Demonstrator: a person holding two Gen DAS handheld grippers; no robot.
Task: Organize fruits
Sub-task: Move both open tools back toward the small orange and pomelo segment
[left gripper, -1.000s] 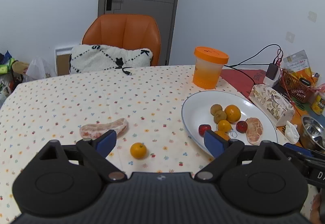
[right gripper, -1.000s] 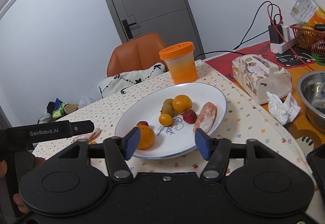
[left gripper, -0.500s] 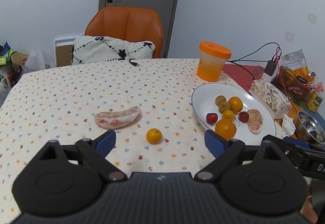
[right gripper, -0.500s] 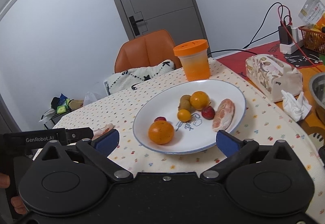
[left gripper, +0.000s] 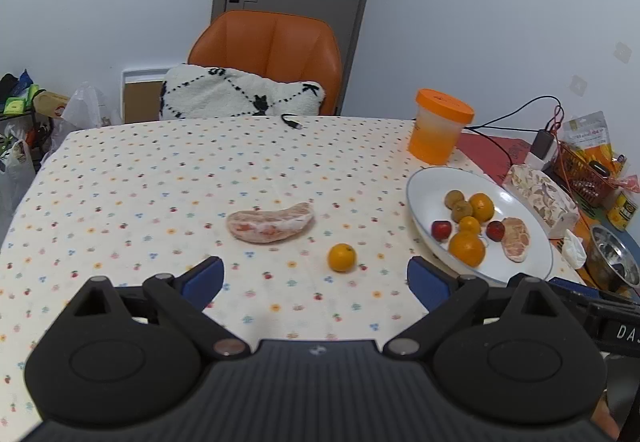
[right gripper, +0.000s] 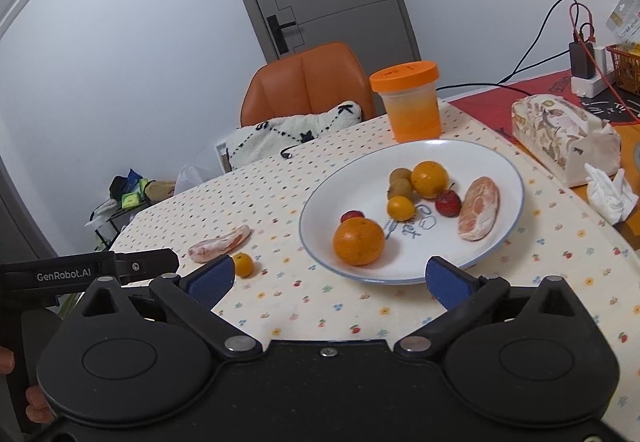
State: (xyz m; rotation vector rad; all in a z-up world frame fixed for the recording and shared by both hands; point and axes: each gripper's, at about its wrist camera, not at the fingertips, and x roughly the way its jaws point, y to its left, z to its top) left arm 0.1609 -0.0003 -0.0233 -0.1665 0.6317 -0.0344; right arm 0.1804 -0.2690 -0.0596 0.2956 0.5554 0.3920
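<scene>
A white plate [left gripper: 424,193] [right gripper: 500,169] holds several fruits: a large orange [right gripper: 359,242] [left gripper: 467,248] at its near edge, a second orange [right gripper: 429,179], a small orange, brown and red small fruits, and a peeled pomelo segment [right gripper: 479,207]. On the dotted tablecloth lie another peeled pomelo segment [left gripper: 270,227] [right gripper: 220,242] and a small orange [left gripper: 342,257] [right gripper: 243,264]. My left gripper [left gripper: 315,279] is open and empty, just short of the small orange. My right gripper [right gripper: 327,278] is open and empty, just in front of the plate.
An orange-lidded jar [left gripper: 438,131] stands behind the plate. A tissue box [right gripper: 564,135], crumpled tissue, metal bowl [left gripper: 610,262], red basket and cables crowd the right side. An orange chair [left gripper: 266,53] with a cushion stands at the far edge.
My right gripper opened, let the large orange down on the plate's near edge and drew back. My left gripper pulled back and rose; the loose fruits now sit farther ahead.
</scene>
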